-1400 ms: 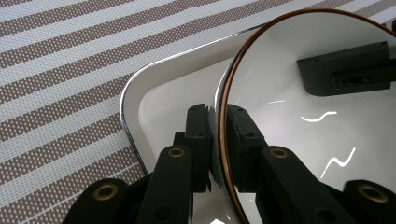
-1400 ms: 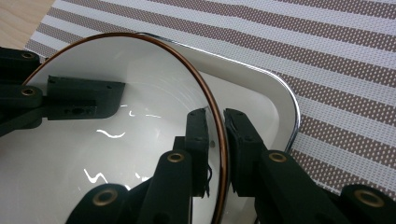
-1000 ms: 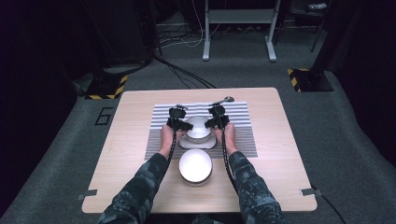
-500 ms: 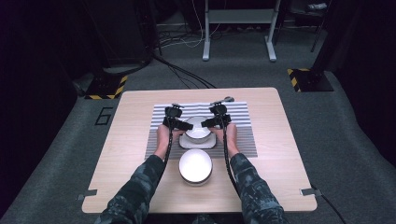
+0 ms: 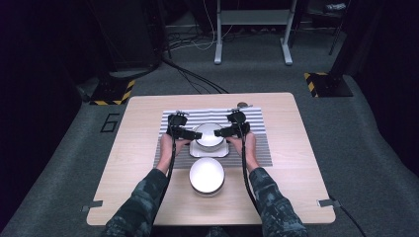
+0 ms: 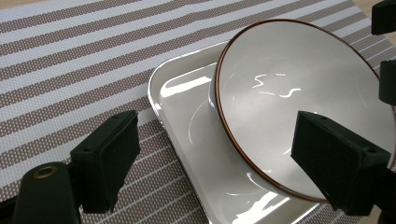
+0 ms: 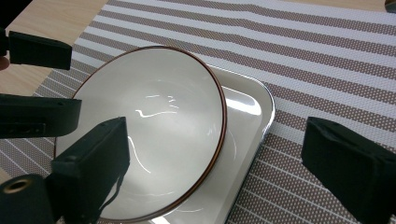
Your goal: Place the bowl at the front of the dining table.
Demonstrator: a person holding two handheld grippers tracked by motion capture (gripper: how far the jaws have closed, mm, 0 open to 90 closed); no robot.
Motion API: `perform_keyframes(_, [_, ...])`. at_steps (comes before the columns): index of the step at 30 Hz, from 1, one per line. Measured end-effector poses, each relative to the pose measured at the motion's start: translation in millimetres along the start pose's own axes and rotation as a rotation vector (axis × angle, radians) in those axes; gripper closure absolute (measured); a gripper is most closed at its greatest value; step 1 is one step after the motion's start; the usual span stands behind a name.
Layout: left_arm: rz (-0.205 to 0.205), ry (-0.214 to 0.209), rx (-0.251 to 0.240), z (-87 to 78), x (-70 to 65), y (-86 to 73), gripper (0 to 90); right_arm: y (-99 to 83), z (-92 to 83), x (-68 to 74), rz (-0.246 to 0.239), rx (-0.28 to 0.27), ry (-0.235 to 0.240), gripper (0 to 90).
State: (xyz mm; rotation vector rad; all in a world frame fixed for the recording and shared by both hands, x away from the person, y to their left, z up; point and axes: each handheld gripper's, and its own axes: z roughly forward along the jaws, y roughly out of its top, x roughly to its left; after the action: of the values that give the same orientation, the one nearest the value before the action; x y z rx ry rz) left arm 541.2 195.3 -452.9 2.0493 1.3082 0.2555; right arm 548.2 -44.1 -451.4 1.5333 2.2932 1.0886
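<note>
Glossy white round bowl (image 5: pixel 209 134) with a thin brown rim, seated in a shiny white rounded-square tray (image 6: pixel 187 116) on the striped woven mat (image 5: pixel 257 143) toward the bench's (image 5: pixel 296 187) far edge. My left tool (image 5: pixel 190 134) and right tool (image 5: pixel 223 132) flank it; their jaws have just been opening and grip nothing.

Closer to you on the wooden table (image 5: pixel 138 163) you've got a second white bowl (image 5: pixel 207 175), sitting just off the near edge of the striped placemat (image 5: pixel 254 133). Past the table: grey carpet, a tangle of black cables (image 5: pixel 190 76), two hazard-striped floor plates (image 5: pixel 111 92).
</note>
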Motion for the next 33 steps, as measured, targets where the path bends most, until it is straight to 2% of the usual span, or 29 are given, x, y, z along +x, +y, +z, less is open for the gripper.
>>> perform_keyframes(3, [0.015, -0.002, -0.011, -8.0, -0.2, -3.3, 13.7, -0.7, -5.7, 0.8, -0.007, -0.014, 0.002, 4.3])
perform_keyframes(6, [0.013, -0.006, -0.019, -15.0, 1.3, -5.6, 10.8, -2.1, -13.6, 2.4, -0.033, -0.022, -0.001, 3.8])
perform_keyframes(13, [0.03, 0.015, -0.055, -33.8, 4.3, -16.1, 6.5, -10.8, -31.9, 2.8, -0.071, -0.046, 0.002, 2.3])
perform_keyframes(18, [0.04, 0.022, -0.067, -44.4, 5.4, -24.0, 5.0, -19.5, -47.8, 1.2, -0.074, -0.073, 0.014, 2.2])
perform_keyframes(26, [0.1, 0.04, -0.105, -70.3, 2.8, -34.2, 4.4, -33.0, -70.8, -3.1, -0.094, -0.112, 0.018, 2.4])
perform_keyframes(33, [0.12, 0.041, -0.132, -85.5, 0.6, -45.7, 4.4, -44.9, -89.2, -5.7, -0.098, -0.134, 0.014, 2.7])
